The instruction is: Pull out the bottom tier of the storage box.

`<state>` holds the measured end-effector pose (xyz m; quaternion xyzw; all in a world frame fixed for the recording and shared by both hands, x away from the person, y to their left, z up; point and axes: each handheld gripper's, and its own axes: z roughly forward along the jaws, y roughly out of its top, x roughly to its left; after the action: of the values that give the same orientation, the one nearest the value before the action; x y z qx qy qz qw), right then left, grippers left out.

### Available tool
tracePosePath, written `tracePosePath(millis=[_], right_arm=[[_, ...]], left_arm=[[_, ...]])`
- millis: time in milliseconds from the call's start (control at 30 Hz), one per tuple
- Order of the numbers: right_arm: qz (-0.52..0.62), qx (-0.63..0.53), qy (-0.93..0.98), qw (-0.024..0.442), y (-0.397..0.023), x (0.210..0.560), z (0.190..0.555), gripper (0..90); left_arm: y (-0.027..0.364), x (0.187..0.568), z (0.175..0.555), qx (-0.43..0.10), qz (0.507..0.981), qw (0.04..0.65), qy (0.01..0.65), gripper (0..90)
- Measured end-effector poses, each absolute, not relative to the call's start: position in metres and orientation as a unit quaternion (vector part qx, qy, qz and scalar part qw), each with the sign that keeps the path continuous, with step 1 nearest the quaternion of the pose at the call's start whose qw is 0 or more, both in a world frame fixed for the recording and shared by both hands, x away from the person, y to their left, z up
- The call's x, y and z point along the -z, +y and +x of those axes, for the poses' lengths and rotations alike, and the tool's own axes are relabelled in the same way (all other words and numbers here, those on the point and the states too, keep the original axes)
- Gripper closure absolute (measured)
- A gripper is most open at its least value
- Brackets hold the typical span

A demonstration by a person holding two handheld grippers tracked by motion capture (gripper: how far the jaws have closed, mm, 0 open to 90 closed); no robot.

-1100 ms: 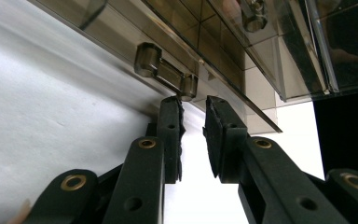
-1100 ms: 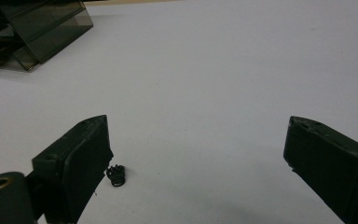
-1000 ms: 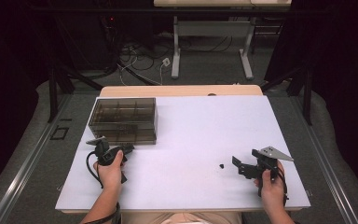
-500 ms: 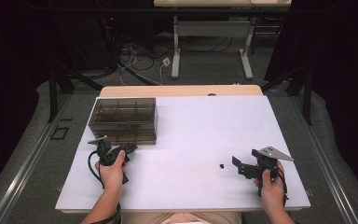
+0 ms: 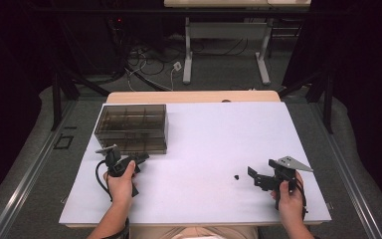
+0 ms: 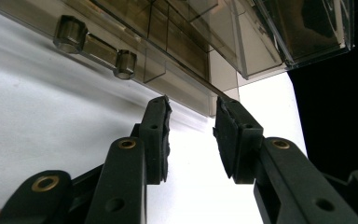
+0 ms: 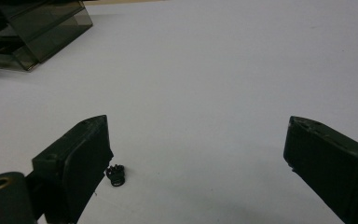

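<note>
Two grippers work over a white table [image 5: 204, 149], and the landmark for everything is the smoky clear plastic box [image 5: 132, 128] with inner dividers that sits toward the table's far left. The left gripper [image 5: 142, 158] lies just in front of that box, at its near edge, with the person's left hand [image 5: 122, 175] wrapped around the body and a black cable looping down beside the wrist. In the left gripper view its two black jaws stand a little apart with nothing between them, and they have just been opening. Their tips point at the bottom corner of the box, close under its front wall, where a small hinge or latch [image 6: 95, 46] made of two round knobs on a bar juts out to the left. Whether the tips touch the box cannot be told.

Well away from the box, toward the near right of the table, the right gripper [image 5: 252, 177] is held in the right hand [image 5: 289, 199], with the grey three-cornered plate on top. Its jaws are spread wide and hold nothing. A small black part [image 7: 115, 175] lies on the table just beside the left jaw in the right gripper view, on the side of that gripper that faces the box.
</note>
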<state>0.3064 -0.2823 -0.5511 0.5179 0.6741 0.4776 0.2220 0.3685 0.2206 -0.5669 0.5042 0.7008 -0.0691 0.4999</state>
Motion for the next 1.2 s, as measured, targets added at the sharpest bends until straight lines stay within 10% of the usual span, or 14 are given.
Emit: tracePosePath(millis=[1200], right_arm=[[0.516, -0.479, 0.674, 0.224, -0.283, 0.55, 0.306, 7.4]], left_arm=[[0.206, 0.556, 0.367, 0.017, 0.556, 0.484, 0.675, 37.8]])
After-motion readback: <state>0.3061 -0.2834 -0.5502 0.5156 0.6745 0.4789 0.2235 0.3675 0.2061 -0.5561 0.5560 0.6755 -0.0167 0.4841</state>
